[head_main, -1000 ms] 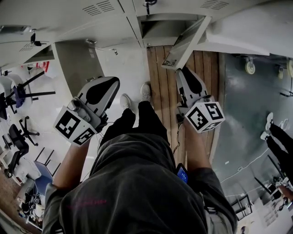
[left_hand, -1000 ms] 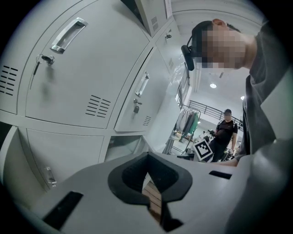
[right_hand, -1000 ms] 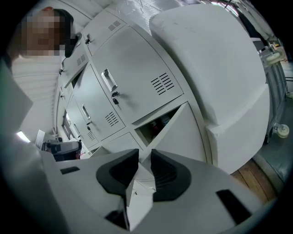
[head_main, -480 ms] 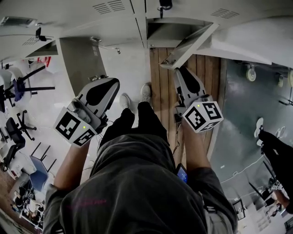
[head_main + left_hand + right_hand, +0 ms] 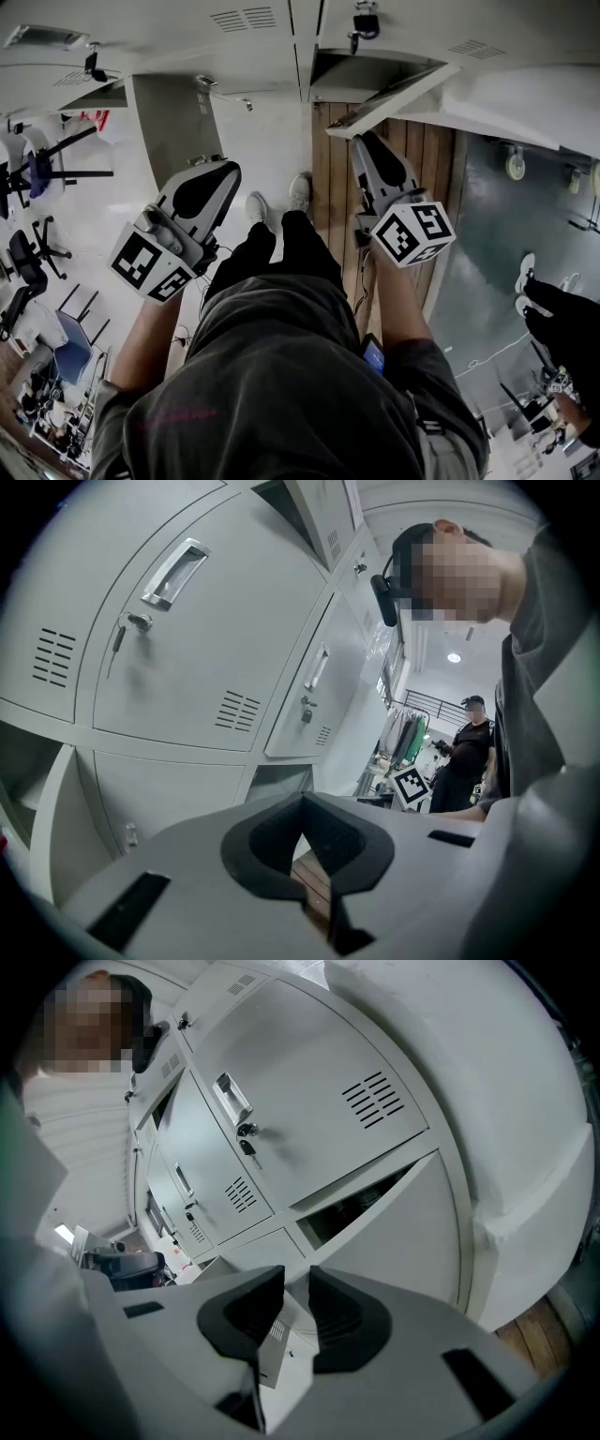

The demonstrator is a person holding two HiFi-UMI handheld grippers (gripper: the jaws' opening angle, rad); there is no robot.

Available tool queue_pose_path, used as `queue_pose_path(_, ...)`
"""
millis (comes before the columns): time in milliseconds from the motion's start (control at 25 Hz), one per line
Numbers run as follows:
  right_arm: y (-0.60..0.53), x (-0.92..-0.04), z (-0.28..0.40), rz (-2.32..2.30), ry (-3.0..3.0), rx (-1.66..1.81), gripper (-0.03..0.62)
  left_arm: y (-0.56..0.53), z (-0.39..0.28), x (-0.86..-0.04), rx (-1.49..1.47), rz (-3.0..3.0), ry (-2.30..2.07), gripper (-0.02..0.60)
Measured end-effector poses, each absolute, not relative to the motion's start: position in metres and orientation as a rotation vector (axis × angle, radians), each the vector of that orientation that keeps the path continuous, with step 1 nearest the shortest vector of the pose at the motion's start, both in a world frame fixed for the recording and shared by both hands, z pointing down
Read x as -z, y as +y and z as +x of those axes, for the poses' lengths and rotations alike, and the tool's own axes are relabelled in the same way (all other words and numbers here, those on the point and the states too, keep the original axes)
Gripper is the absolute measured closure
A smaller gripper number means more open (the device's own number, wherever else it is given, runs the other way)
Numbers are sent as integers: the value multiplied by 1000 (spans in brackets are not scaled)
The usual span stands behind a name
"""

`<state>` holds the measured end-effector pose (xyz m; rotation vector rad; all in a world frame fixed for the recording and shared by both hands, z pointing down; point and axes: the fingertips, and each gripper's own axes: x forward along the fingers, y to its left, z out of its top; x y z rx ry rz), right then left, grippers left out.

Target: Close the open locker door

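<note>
**Locker door ajar, right gripper at its free edge**

The open locker door [image 5: 394,86] stands swung out from the bottom row of the grey locker bank [image 5: 234,37], just ahead of you and to your right. Its free edge points back toward your feet. Your right gripper [image 5: 367,142] sits directly under that edge, its fingers drawn to a narrow slit with nothing clamped between them. No view settles whether the tip is touching the metal.

To close the door well, set the fingers against the outer face near the free edge, far from the hinge. Push along the door's arc until it seats flush in the frame. Keep the slit narrow so the tip works as one blunt pad, and keep it out of the closing gap at the frame.

Your left gripper [image 5: 217,173] hangs low by your left leg, well apart from the door, with its fingertips pressed together and empty.

Wooden planks [image 5: 342,187] run under the door, with pale flooring [image 5: 272,141] to the left and dark grey floor [image 5: 497,225] to the right. A padlock [image 5: 366,23] hangs on the locker above. Office chairs [image 5: 28,272] and a bystander [image 5: 562,328] sit at the room's edges.
</note>
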<state>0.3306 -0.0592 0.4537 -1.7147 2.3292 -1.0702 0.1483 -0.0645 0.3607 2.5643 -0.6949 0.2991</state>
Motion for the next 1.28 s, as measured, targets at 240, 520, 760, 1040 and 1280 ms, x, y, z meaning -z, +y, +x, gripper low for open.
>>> queue_pose_path(240, -76, -454, 321, -1674, 2365, 1075, 502, -73, 142, -361, -291, 2554, -728, 568)
queue_pose_path(520, -95, -462, 316, -1649, 2380, 1108, 516, -84, 132, -361, -279, 2538, -769, 568)
queue_pose_path(760, -108, -464, 309, -1638, 2399, 1108, 522, -90, 124, -361, -271, 2531, -793, 568)
queue_pose_path(1040, -124, -466, 302, -1627, 2423, 1105, 526, -95, 114, -359, -256, 2522, -823, 568)
queue_pose_path(1280, -136, -467, 298, -1616, 2445, 1097, 527, -98, 106, -359, -250, 2510, -856, 568)
